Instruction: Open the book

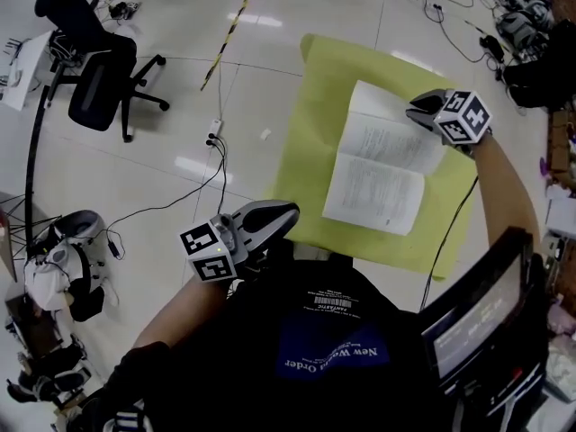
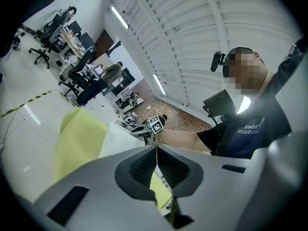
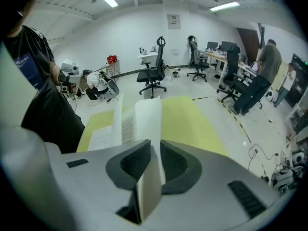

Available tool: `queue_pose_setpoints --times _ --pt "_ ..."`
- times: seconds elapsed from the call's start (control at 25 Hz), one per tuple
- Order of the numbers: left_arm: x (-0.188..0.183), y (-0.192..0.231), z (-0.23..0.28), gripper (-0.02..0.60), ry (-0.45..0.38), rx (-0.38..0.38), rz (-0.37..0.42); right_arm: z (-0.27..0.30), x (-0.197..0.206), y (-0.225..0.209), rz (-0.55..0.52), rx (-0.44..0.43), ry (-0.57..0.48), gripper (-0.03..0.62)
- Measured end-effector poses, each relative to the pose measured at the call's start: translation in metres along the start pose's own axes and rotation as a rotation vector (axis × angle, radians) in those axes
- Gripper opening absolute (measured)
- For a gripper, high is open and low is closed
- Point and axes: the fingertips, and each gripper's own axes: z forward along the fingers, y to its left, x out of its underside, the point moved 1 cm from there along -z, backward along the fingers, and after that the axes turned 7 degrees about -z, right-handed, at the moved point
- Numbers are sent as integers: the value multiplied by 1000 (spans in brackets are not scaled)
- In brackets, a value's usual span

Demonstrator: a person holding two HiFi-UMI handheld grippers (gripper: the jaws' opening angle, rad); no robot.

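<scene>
The book (image 1: pixel 378 165) lies open on the yellow-green sheet (image 1: pixel 310 142), its printed white pages facing up. My right gripper (image 1: pixel 417 112) is at the book's far right corner, shut on a thin sheaf of its pages. In the right gripper view that sheaf (image 3: pixel 150 124) stands on edge between the pads of the right gripper (image 3: pixel 153 163), with another printed page (image 3: pixel 126 125) fanned beside it. My left gripper (image 1: pixel 283 213) hovers off the sheet's near left edge, apart from the book. In the left gripper view the left gripper (image 2: pixel 156 165) has its jaws shut with nothing between them, and the book (image 2: pixel 118 141) lies beyond.
A black office chair (image 1: pixel 99 79) stands on the white floor at far left, with cables (image 1: pixel 216 142) and black-yellow tape (image 1: pixel 232 25) beside the sheet. A dark screen (image 1: pixel 477 318) sits at my near right. People (image 3: pixel 260 76) stand at desks in the background.
</scene>
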Motion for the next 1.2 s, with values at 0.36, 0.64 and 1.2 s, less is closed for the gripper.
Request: queue_pose_setpoints --times 0.36,0.64,1.2 --pt "-1 22 1 11 13 -43 -23 60 25 -45 -12 85 80 117" --pt "-6 29 6 11 19 -46 -31 63 30 -56 -49 211 69 179" --pt "-21 1 16 11 11 24 27 0 -43 73 -149 109 -163 212"
